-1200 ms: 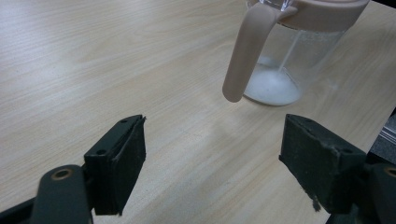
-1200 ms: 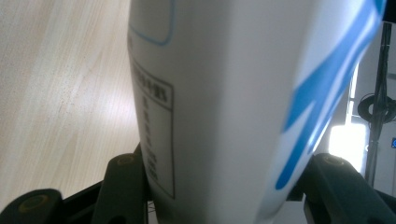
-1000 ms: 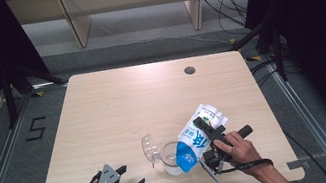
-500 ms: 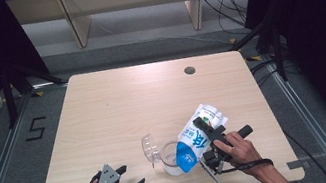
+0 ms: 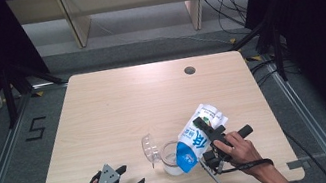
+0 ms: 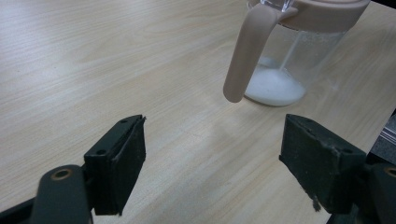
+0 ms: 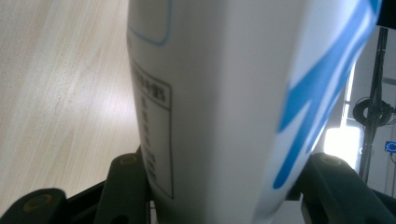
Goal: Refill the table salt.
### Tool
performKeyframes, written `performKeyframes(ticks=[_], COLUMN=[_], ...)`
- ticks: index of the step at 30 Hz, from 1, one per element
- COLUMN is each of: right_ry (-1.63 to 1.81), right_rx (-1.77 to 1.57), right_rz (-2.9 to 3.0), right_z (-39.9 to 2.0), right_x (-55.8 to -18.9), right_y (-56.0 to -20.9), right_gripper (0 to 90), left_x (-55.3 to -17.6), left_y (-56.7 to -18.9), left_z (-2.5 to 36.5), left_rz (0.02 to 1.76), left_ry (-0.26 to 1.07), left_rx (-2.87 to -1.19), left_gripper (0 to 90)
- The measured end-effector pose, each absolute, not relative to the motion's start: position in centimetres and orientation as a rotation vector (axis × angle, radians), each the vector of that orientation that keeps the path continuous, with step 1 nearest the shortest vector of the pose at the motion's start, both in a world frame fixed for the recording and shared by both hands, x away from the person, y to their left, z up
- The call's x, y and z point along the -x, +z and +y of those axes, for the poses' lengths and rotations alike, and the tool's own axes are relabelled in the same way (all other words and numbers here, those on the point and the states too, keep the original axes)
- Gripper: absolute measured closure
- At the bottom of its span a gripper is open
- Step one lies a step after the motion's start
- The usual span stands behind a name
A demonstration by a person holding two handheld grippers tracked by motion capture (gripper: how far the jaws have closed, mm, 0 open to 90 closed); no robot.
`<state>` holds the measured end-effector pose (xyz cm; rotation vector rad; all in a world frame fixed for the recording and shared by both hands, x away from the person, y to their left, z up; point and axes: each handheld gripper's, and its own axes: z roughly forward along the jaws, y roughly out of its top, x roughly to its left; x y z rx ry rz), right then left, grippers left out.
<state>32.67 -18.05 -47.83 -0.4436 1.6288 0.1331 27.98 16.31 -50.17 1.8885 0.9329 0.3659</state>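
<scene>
A white and blue carton [image 5: 191, 143] hangs tilted with its top down over a clear jug [image 5: 169, 160] near the table's front edge. My right gripper [image 5: 202, 133] is shut on the carton; its fingers [image 7: 126, 186] press the sides of the carton [image 7: 224, 93]. In the left gripper view the jug [image 6: 299, 56] has a pale pink handle [image 6: 245, 56] and rim. A thin white stream falls into a shallow pool of white liquid [image 6: 275, 88] at its bottom. My left gripper [image 5: 132, 175] rests at the front left, open and empty [image 6: 212, 158], a hand's width short of the jug.
The jug's clear lid flap [image 5: 149, 147] stands open on its left side. A round cable hole [image 5: 190, 70] lies at the back right of the wooden table [image 5: 117, 104]. Pale shelving stands beyond the table, and a taped "5" [image 5: 35, 129] marks the floor at the left.
</scene>
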Motion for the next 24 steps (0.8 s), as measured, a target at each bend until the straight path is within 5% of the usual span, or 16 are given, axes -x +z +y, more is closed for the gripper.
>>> performKeyframes(ticks=[24], right_ry=[0.134], right_rx=[0.449], right_rz=[1.613], right_z=[-18.07], right_x=[-32.66], right_y=[-47.84], right_gripper=[53.5], left_x=[-28.0], left_y=[-50.18], left_z=[16.32], left_rz=[0.934], left_ry=[0.365], left_rx=[-1.89], left_gripper=[21.7])
